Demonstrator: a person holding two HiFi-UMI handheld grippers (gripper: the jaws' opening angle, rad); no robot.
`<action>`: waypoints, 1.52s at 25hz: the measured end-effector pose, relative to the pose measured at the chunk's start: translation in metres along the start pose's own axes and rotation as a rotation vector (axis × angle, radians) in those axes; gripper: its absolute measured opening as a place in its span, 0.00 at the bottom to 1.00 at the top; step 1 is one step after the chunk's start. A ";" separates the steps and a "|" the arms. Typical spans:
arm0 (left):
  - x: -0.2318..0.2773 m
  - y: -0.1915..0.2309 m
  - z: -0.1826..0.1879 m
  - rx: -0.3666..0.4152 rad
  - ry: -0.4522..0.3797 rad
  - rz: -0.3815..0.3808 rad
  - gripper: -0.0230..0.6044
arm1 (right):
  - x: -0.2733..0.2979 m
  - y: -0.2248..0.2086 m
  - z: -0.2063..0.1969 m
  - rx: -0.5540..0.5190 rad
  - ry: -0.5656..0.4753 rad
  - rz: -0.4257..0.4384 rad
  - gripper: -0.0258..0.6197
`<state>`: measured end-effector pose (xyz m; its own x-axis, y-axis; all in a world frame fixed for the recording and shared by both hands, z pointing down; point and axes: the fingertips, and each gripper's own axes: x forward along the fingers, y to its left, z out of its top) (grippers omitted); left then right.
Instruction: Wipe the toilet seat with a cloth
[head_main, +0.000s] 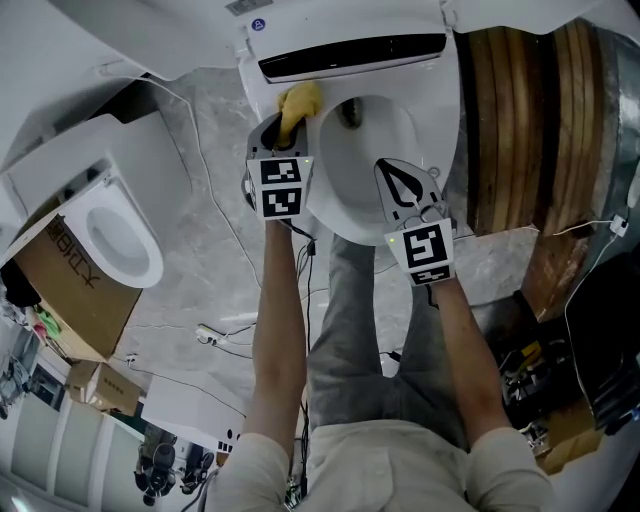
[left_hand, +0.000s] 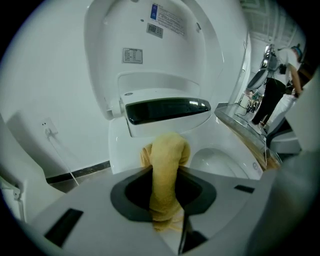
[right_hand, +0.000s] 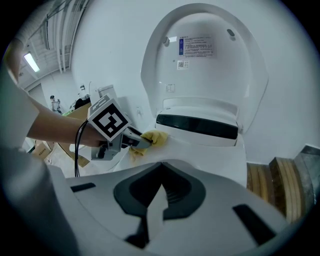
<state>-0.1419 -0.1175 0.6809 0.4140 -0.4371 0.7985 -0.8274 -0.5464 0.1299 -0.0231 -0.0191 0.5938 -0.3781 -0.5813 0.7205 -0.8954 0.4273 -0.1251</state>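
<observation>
Cloth (head_main: 300, 100): one, yellow, bunched into a roll. It lies on the toilet seat (head_main: 335, 205) at its rear left corner, just in front of the dark strip (head_main: 350, 55). Its long axis runs along the left gripper's jaws, with the free end pointing at the dark strip.

Left gripper (head_main: 285, 140): jaws clamped on the cloth (left_hand: 167, 170), and the roll sticks out past the tips.

Right gripper (head_main: 388, 168): jaws drawn together with nothing between them. It hovers over the bowl, well in front of the dark strip and to the right of the cloth.

Count: two grippers and one lid (right_hand: 205, 75), raised upright behind the dark strip. Toilets: two, the second (head_main: 110, 235) far to the left of the strip.
</observation>
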 end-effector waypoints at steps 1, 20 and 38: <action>-0.002 0.000 -0.003 -0.004 0.001 0.004 0.22 | -0.002 0.001 -0.002 -0.001 0.000 0.000 0.05; -0.039 -0.012 -0.057 -0.106 0.028 0.069 0.22 | -0.042 0.022 -0.043 -0.037 0.023 0.046 0.05; -0.226 -0.092 0.014 -0.200 -0.094 0.062 0.22 | -0.166 0.024 0.080 -0.114 -0.086 0.130 0.05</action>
<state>-0.1541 0.0214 0.4804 0.3856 -0.5354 0.7514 -0.9073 -0.3679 0.2035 -0.0010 0.0326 0.4167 -0.5123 -0.5712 0.6414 -0.8071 0.5755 -0.1321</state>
